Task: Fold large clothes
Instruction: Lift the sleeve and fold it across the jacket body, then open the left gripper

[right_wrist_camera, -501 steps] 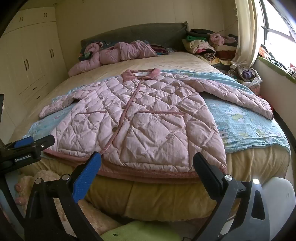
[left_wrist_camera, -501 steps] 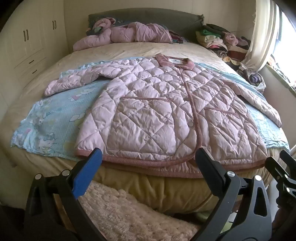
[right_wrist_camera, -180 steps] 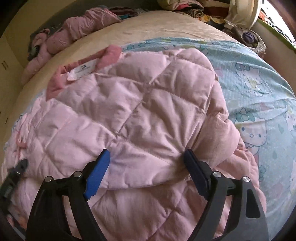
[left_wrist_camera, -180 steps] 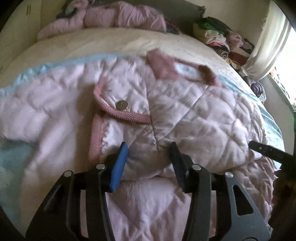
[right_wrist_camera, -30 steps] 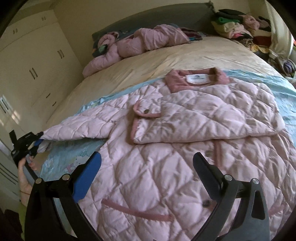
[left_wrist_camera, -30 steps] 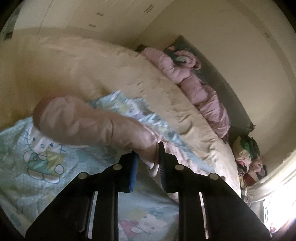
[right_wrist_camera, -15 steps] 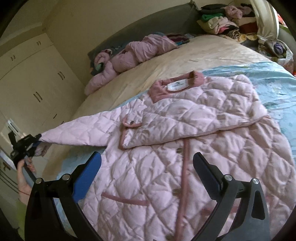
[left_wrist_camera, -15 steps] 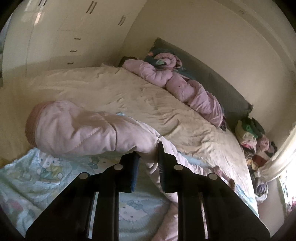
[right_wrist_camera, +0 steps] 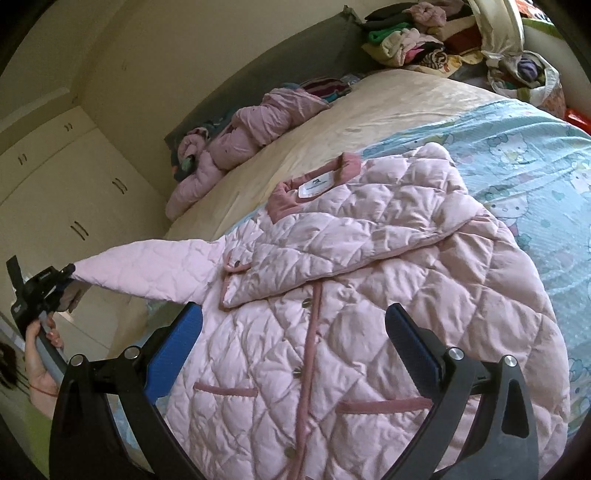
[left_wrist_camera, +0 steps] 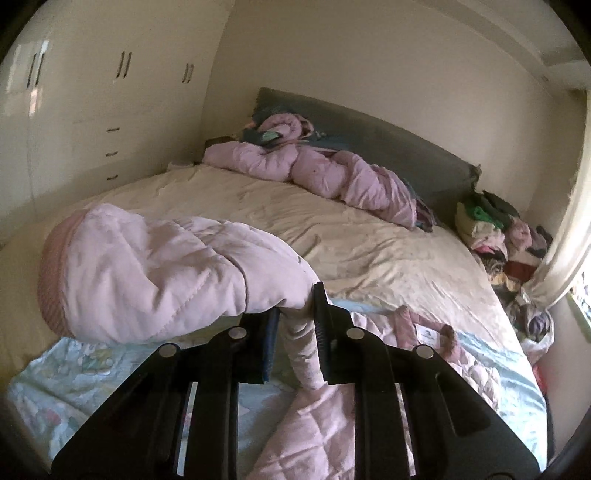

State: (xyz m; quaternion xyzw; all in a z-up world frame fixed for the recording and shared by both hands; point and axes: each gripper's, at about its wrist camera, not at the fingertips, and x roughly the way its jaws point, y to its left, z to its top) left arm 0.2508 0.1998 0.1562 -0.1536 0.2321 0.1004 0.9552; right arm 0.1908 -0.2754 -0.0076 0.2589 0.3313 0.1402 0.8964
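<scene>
The quilted jacket (right_wrist_camera: 369, 314) lies on a cartoon-print sheet (right_wrist_camera: 524, 166) spread over the bed (right_wrist_camera: 388, 107), collar toward the headboard (right_wrist_camera: 258, 74). 1 sleeve (right_wrist_camera: 314, 243) is folded across its chest; the other sleeve (right_wrist_camera: 147, 273) stretches to the left edge of the frame, lifted off the bed. A bundled garment (right_wrist_camera: 240, 140) lies before the headboard. Stacked clothes (right_wrist_camera: 413, 33) sit at upper right, perhaps beside the bed. Wardrobes (right_wrist_camera: 66, 199) stand at left.

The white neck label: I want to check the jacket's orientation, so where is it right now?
In the right wrist view the white neck label sits upper centre, inside the dusty-pink collar of the quilted jacket, towards the headboard.
</scene>
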